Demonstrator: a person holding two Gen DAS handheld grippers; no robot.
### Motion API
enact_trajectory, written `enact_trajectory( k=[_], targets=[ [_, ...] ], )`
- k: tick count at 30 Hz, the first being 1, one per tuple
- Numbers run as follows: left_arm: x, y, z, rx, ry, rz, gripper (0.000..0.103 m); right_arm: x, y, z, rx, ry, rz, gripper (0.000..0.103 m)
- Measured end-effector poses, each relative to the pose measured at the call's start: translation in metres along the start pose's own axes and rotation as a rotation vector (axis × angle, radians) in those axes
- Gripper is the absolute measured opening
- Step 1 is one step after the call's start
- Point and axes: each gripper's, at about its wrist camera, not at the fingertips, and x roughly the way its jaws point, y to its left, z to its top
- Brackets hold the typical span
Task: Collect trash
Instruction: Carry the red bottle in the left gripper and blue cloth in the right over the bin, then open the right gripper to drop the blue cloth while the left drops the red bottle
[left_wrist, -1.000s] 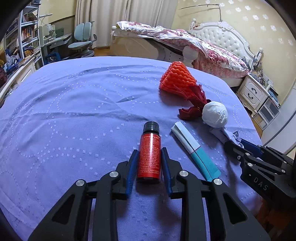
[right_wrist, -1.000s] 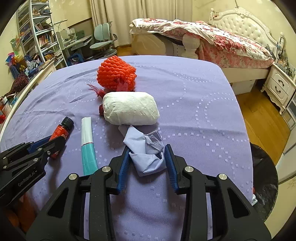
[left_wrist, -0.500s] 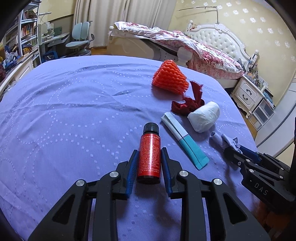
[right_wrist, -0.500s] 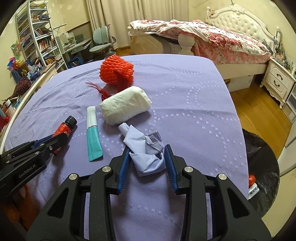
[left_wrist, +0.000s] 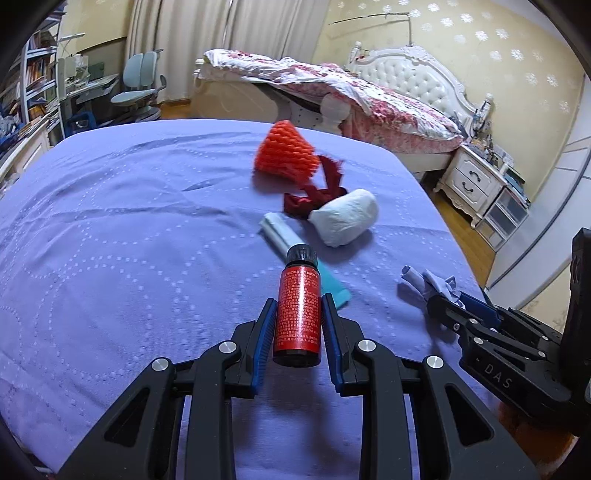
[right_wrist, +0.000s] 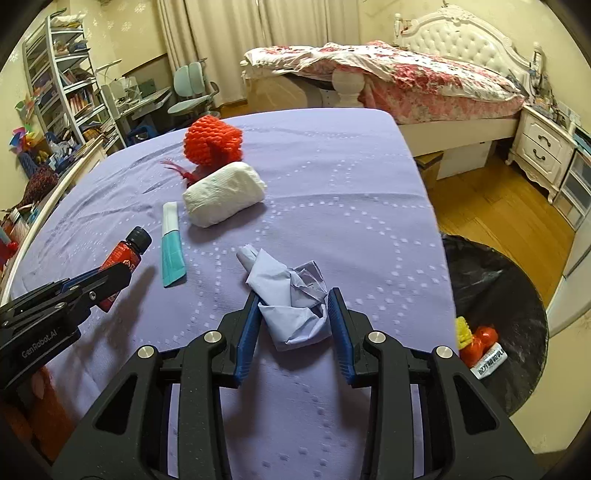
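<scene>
Between the left gripper's (left_wrist: 298, 326) fingers, just above the purple bench (left_wrist: 129, 240), a small red bottle (left_wrist: 297, 314) is clamped mid-body; it looks rigid, light and slick. The right gripper (right_wrist: 293, 318) pinches crumpled blue paper (right_wrist: 291, 302), soft and weightless, at its bulk.

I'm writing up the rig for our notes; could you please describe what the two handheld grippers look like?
Both match: the left gripper and right gripper have matte black plastic frames with triangular cutouts, silver screw heads at the joints and blue ribbed pads lining the fingers. White lettering marks their sides: "GenRobot.AI" on the left gripper, "DAS" on the right. No cables or sleeves show.
</scene>
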Motion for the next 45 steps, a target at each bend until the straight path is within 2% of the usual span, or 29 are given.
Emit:
enact_trajectory(
  k=[10,24,33,45],
  targets=[
    [0.006,-0.051,-0.001,0.080,-0.002,-0.083,0.028,-0.020,-0.044,-0.009,0.089,-0.034,-0.081,0.035],
    [0.030,-0.146,0.002,0.224,0.004,-0.213,0.028,-0.047,-0.126,-0.024,0.257,-0.081,-0.220,0.035],
    [0.049,-0.184,0.000,0.278,0.023,-0.229,0.028,-0.056,-0.163,-0.033,0.300,-0.117,-0.304,0.035],
    [0.073,-0.219,-0.002,0.336,0.050,-0.211,0.028,-0.051,-0.199,-0.040,0.359,-0.119,-0.307,0.036]
  ],
)
